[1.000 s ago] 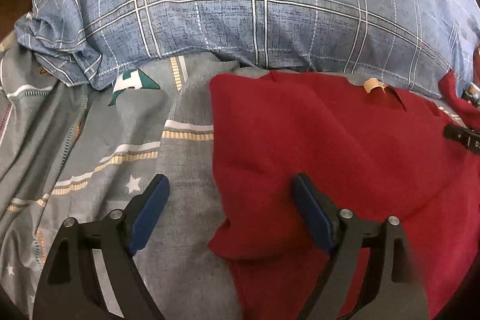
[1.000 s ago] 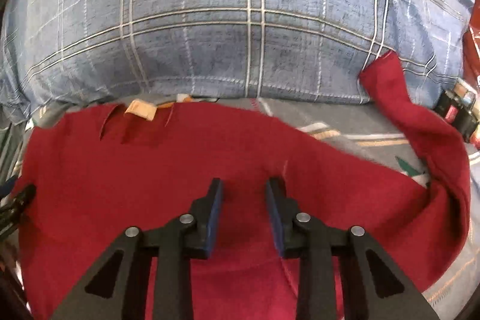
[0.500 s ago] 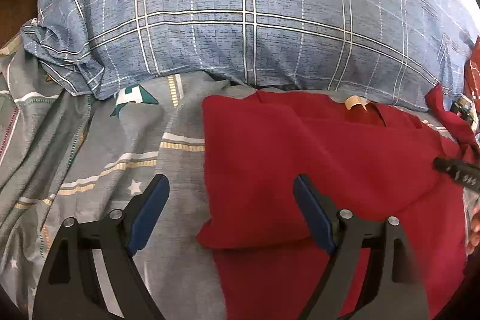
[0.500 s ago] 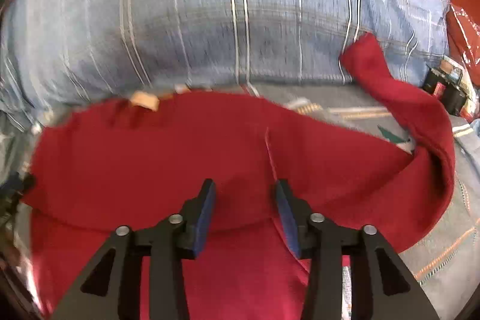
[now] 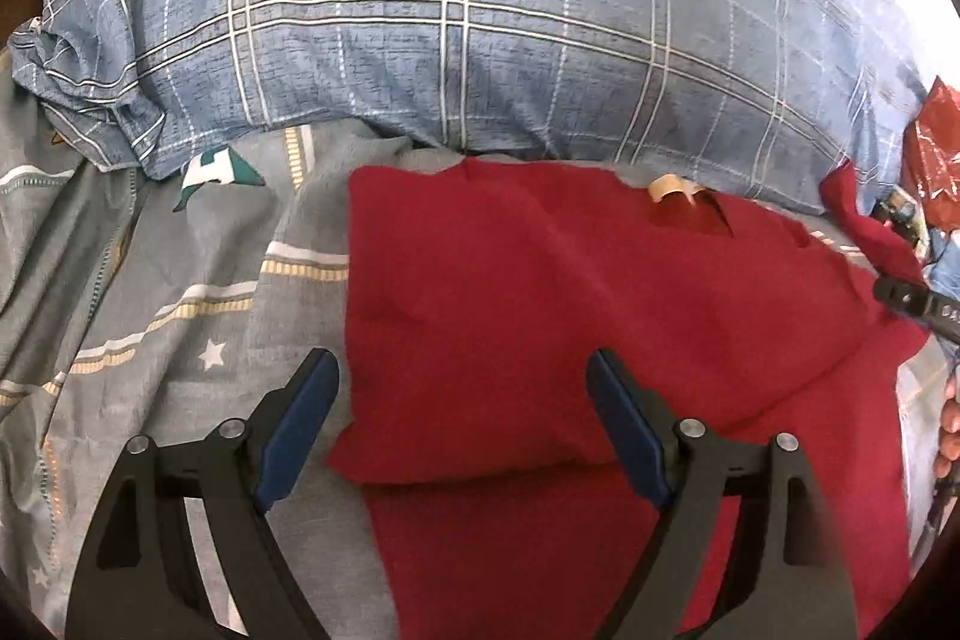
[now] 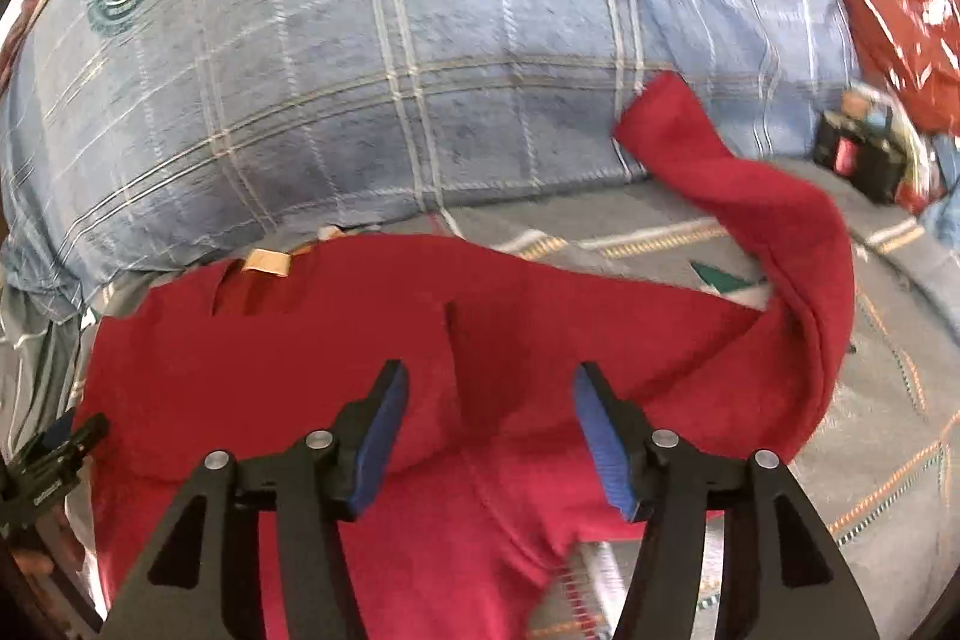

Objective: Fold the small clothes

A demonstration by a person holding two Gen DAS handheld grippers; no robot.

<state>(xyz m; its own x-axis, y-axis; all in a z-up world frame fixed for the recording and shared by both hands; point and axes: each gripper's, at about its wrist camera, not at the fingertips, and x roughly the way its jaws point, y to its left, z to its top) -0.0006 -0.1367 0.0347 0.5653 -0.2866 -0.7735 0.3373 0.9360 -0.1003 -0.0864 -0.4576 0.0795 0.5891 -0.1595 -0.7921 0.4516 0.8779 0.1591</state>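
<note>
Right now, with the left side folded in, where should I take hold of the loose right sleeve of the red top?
Probably at the cuff end of the red sleeve, where it rides up against the blue plaid pillow. Bring the right gripper, its jaws just opened and empty, in from the sheet side: that raised free end gives the pads an edge.

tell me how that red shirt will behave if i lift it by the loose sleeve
Probably floppy: the red shirt lies in soft folds, and its sleeve curls limply over the bedsheet. Likely light, so it should trail and unfold rather than lift whole. The fuzzy-looking fabric probably will not slip easily.
</note>
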